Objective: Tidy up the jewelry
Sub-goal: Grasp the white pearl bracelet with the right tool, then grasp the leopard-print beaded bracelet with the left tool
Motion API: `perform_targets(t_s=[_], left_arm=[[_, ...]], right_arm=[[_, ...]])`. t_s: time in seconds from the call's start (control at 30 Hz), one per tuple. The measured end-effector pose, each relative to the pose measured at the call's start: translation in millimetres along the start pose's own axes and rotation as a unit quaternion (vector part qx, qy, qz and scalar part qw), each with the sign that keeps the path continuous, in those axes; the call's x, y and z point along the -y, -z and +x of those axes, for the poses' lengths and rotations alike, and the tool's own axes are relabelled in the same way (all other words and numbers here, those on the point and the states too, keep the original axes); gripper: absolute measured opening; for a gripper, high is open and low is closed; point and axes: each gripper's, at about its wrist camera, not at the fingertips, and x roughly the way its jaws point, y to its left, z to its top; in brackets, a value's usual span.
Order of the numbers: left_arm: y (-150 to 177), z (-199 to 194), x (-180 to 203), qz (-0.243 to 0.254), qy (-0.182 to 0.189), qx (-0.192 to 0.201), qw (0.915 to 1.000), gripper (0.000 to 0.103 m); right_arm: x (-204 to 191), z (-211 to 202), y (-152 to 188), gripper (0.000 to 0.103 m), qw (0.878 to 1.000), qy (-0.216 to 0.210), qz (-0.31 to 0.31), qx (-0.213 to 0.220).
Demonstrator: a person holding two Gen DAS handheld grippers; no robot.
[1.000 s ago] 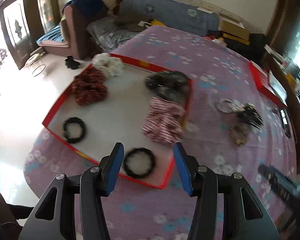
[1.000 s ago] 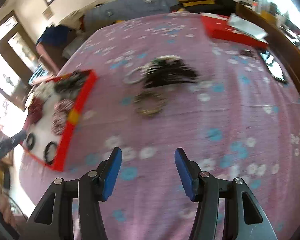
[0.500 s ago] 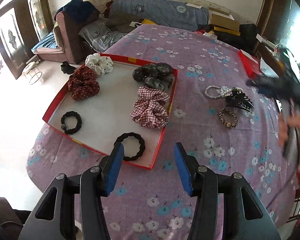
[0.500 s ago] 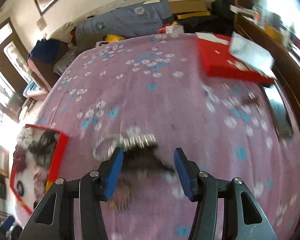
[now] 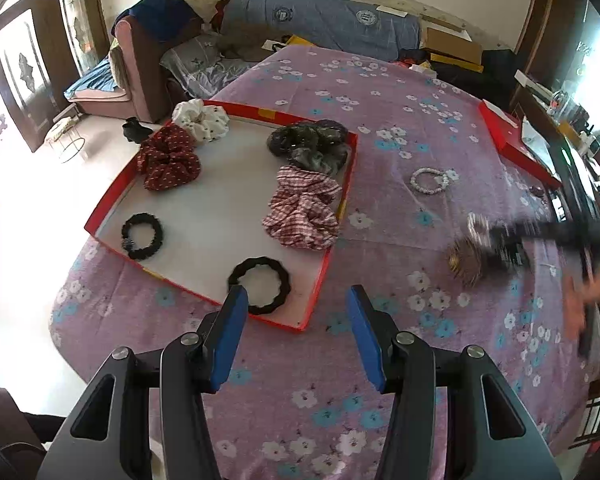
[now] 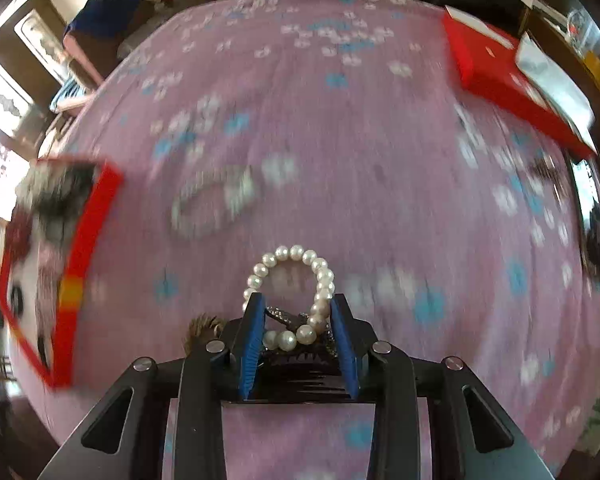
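We see the right gripper (image 6: 298, 320) closing, pearl bracelet (image 6: 296, 280) and black hair claw (image 6: 300, 354) between its jaws, over the bed (image 6: 340, 140). Left gripper (image 5: 296, 304) open, empty, near red tray (image 5: 342, 204).

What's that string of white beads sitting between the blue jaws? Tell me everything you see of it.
It is a pearl bracelet: round, glossy white beads strung in a closed loop. It sits between the right gripper, whose jaws are closing around it; its far half arches out past the tips, above the purple flowered cloth. The near beads rest on a dark, sparkly hair clip that is also caught between the jaws. Whether the pads press the beads already is unclear.
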Motion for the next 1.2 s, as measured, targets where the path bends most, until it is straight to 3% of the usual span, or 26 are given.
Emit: perform_targets(t_s=[0.2, 0.33, 0.4, 0.5, 0.63, 0.7, 0.97, 1.2], left_arm=[[0.2, 7.2, 22.3, 0.013, 0.021, -0.006, 0.9997, 0.050], [4.0, 12.4, 43.1, 0.029, 0.039, -0.015, 0.9987, 0.050], [5.3, 16.5, 54.3, 0.038, 0.051, -0.021, 0.9977, 0.050], [7.2, 26.0, 76.1, 0.057, 0.073, -0.034, 0.9951, 0.050], [5.5, 37.5, 97.6, 0.075, 0.088, -0.045, 0.9923, 0.050], [3.5, 44.1, 104.8, 0.081, 0.089, -0.050, 0.9914, 0.050], [-12.2, 78.5, 121.6, 0.093, 0.089, -0.065, 0.9895, 0.050], [-23.7, 113.0, 137.6, 0.088, 0.115, -0.085, 0.9858, 0.050]], right_arm=[[40.9, -26.7, 78.6, 0.037, 0.999, -0.001, 0.032, -0.007], [73.2, -46.2, 105.2, 0.038, 0.997, 0.039, 0.059, 0.019], [82.2, -56.4, 112.3, 0.039, 0.996, 0.035, 0.070, 0.033], [92.6, -71.7, 114.6, 0.039, 0.994, 0.027, 0.086, 0.058], [113.3, -87.5, 117.8, 0.040, 0.986, -0.031, 0.138, 0.093], [119.5, -89.4, 117.3, 0.042, 0.985, -0.034, 0.143, 0.093], [103.7, -54.4, 90.2, 0.042, 0.996, -0.026, 0.075, 0.040], [86.5, -18.6, 76.7, 0.042, 0.999, 0.016, 0.030, -0.018]])
